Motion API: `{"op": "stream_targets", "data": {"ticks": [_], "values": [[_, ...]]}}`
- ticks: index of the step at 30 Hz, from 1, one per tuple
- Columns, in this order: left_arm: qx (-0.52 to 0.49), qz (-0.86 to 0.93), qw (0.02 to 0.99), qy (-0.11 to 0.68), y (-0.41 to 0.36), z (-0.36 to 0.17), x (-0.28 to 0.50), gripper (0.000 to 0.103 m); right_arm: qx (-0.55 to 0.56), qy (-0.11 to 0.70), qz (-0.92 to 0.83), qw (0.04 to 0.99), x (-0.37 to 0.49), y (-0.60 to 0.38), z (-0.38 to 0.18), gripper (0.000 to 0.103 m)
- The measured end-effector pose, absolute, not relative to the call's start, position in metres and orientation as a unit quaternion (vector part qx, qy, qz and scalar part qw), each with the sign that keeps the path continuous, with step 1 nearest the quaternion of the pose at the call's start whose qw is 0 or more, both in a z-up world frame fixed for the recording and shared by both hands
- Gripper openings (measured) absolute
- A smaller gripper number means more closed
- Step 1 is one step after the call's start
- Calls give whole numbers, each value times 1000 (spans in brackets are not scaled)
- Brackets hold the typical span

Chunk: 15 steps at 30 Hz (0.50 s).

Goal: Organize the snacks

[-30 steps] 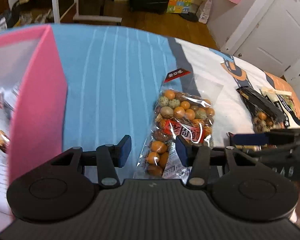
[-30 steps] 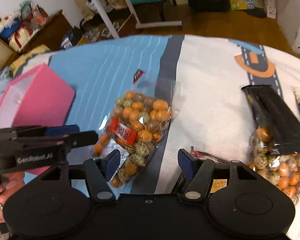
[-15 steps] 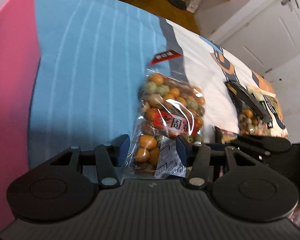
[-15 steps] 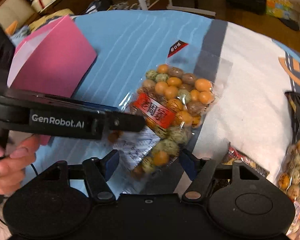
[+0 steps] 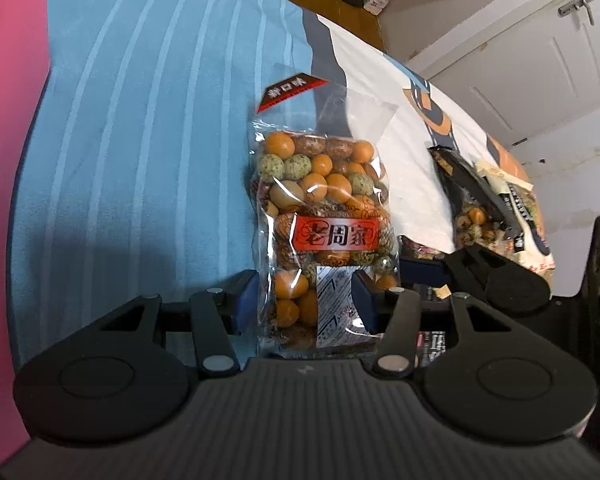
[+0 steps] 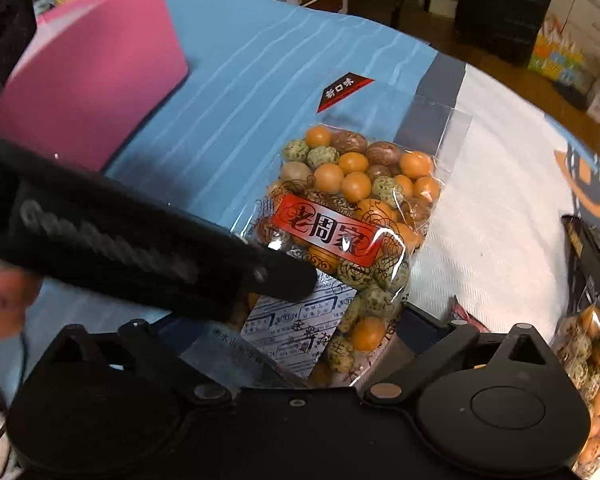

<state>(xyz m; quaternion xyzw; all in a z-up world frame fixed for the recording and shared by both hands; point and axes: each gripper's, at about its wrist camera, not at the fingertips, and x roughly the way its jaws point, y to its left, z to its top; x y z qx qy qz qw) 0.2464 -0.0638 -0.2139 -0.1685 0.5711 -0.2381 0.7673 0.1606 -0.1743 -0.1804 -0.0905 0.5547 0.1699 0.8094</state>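
Surface under everything is a cloth (image 5: pixel 148 128): blue with pale stripes on the left of both views, white with an orange-and-grey print toward the right. Whether a bed or a counter lies beneath, I cannot tell. Its far edge curves across the top of each frame, with wooden floor beyond.

Pink box (image 6: pixel 84 76) stands at the upper left of the right wrist view, its wall filling the left border of the left wrist view. Open blue cloth lies between that wall and the snack bag; this is the widest free lane.

Clear snack bag (image 5: pixel 324 216) of orange, green and brown coated nuts lies mid-frame in both views, red label across its middle, flat clear top pointing toward the far edge. More snack packets (image 5: pixel 496 208) crowd the right side, well apart from the bag's top, closer near its bottom.

Left hand-held gripper (image 5: pixel 306 300): partly open, blue pads on either side of the bag's lower end. The right pad sits at the bag's edge, the left pad just beside it; a firm pinch is not visible, so I read it as released.

Right hand-held gripper (image 6: pixel 296 332): jaws have just been opening and stand wide, with the bag's lower end between them, not pressed. The left one crosses in front of it.
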Motion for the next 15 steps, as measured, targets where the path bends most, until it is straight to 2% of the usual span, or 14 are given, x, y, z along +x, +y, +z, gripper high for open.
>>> {"op": "stream_targets", "data": {"ticks": [4,15], "values": [[-160,-243,769,569,-64,-211,247,48,-65,537,159,826,163,-180,-183,103],[-169,-250,775,555,-61,-212,242,48,-89,512,139,843,148,-167,-189,103]]}}
